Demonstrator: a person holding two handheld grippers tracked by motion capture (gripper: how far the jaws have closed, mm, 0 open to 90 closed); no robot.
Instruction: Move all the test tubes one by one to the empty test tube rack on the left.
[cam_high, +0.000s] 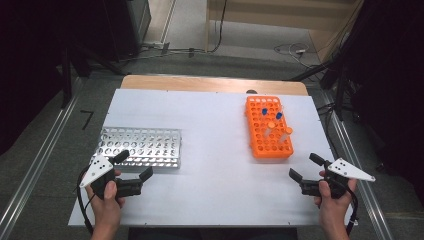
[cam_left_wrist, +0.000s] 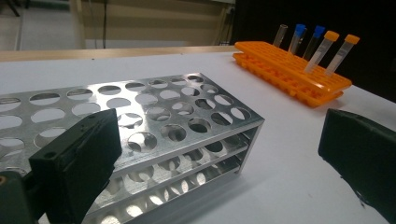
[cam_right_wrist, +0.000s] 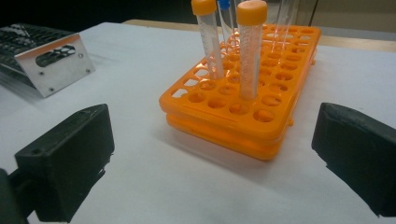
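No readable writing appears on either rack. The left hand-held gripper (cam_high: 134, 166) is spread and empty at the near-left bench (cam_high: 210, 150), beside the metal rack (cam_high: 140, 146). The right hand-held gripper (cam_high: 305, 167), likewise spread, sits near the orange rack (cam_high: 260, 131). The left gripper view shows a clear uncapped tube (cam_left_wrist: 280, 35) behind the blue-capped tubes (cam_left_wrist: 297, 37) and orange-capped tubes (cam_left_wrist: 322, 49).

Metal rack (cam_left_wrist: 140, 135): left end cut off by frame edge, part hidden behind near finger. Orange rack (cam_right_wrist: 243, 107): tube tops behind the orange-capped pair cropped; hole count too small to tell.
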